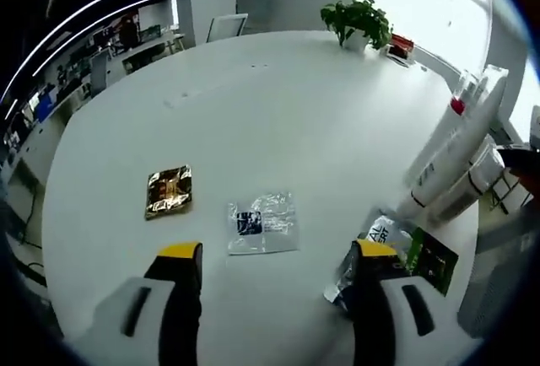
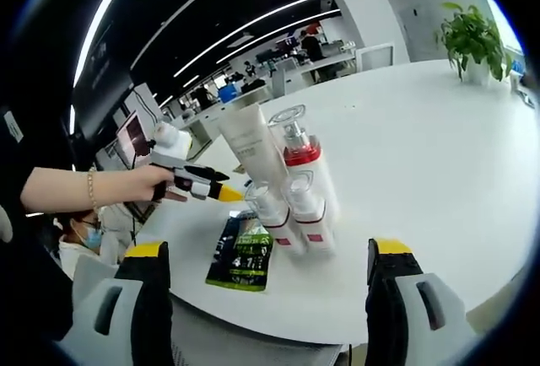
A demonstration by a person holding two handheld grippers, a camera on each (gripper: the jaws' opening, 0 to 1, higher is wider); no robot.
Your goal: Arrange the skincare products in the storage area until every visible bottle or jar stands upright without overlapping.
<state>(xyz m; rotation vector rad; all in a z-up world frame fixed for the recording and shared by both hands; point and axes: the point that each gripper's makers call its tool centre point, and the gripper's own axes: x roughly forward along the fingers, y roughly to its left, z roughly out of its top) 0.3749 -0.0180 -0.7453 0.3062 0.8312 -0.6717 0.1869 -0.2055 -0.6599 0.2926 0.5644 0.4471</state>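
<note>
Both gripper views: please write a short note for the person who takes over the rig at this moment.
Left gripper: open, holding nothing, above the white table; also seen in a person's hand in the right gripper view.
Right gripper: open, holding nothing.
Products: a white tube, a red-collared pump bottle and two small clear-capped bottles stand upright, close together at the table edge. Green sachet lies flat in front of them.
Elsewhere: gold sachet and clear sachet lie flat.
Left: check bottle spacing; bottles may be touching.

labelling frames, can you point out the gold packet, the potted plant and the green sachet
gold packet (image 1: 169, 191), left gripper view, its middle
potted plant (image 2: 470, 39), right gripper view, its leaves
green sachet (image 2: 247, 256), right gripper view, its front
</note>
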